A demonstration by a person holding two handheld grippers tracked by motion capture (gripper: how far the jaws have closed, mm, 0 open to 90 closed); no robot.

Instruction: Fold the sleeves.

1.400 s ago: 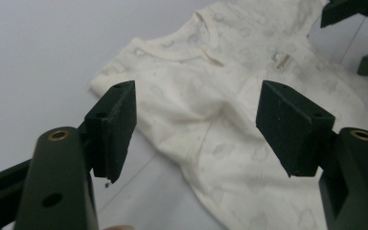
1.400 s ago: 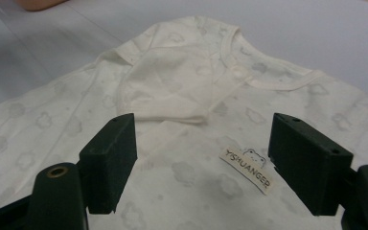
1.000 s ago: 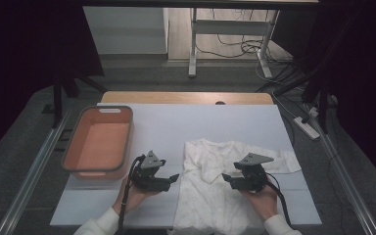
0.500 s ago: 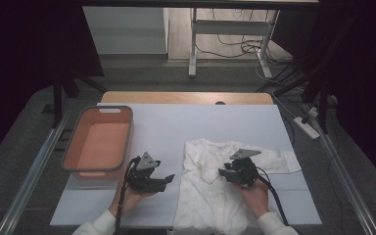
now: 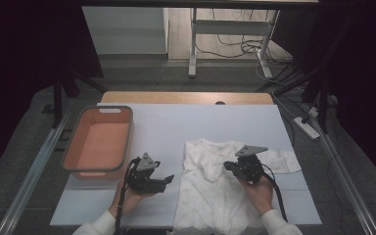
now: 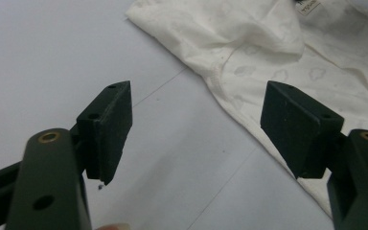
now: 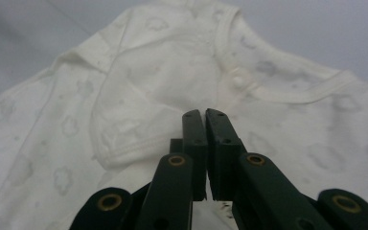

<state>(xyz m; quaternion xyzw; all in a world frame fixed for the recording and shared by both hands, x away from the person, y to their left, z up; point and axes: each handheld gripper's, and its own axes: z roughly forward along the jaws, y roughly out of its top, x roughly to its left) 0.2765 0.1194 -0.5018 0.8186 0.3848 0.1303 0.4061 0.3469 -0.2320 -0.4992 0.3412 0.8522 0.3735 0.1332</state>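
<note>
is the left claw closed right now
No, the left claw is wide open, its jaws apart over the table beside the white garment.

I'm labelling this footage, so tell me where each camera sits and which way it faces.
High view: above the person's side, looking forward and down on the table; both hands, left claw and right claw show.
Left gripper view: rides the left claw, open jaws toward the shirt edge.
Right gripper view: rides the right claw, jaws closed over the shirt.
All three share the shirt.
</note>
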